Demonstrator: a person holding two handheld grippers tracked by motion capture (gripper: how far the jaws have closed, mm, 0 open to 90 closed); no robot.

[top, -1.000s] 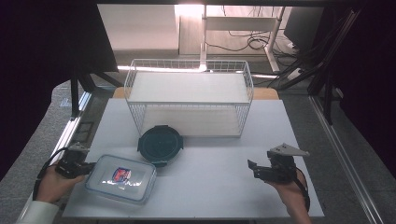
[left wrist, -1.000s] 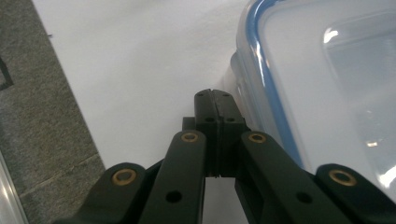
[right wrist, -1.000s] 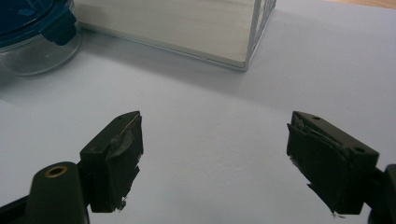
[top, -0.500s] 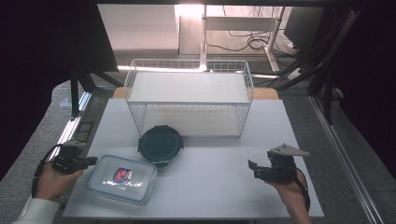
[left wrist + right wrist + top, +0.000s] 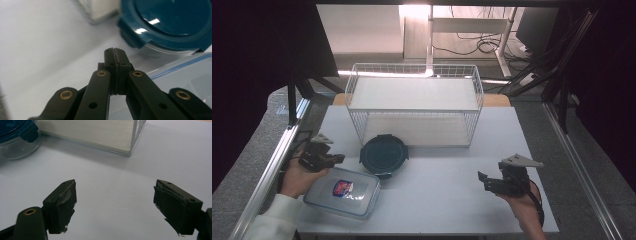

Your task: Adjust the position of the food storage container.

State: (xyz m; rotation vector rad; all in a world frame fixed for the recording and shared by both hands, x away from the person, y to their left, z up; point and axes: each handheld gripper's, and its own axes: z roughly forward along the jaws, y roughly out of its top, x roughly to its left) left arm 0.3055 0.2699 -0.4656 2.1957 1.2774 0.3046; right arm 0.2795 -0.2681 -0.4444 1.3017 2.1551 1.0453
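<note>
A smooth rectangular clear-plastic container with a printed label on its lid (image 5: 343, 192) lies near the front left of the matte white table (image 5: 447, 200). Touching its far corner sits a round glass bowl under a glossy dark teal clip-on lid (image 5: 384, 155), in front of a white wire basket (image 5: 415, 110). The left gripper (image 5: 337, 159) hovers over the rectangular container's far left edge, jaws pressed together on nothing. The right gripper (image 5: 482, 180), well apart, has its jaws wide and empty.
</note>
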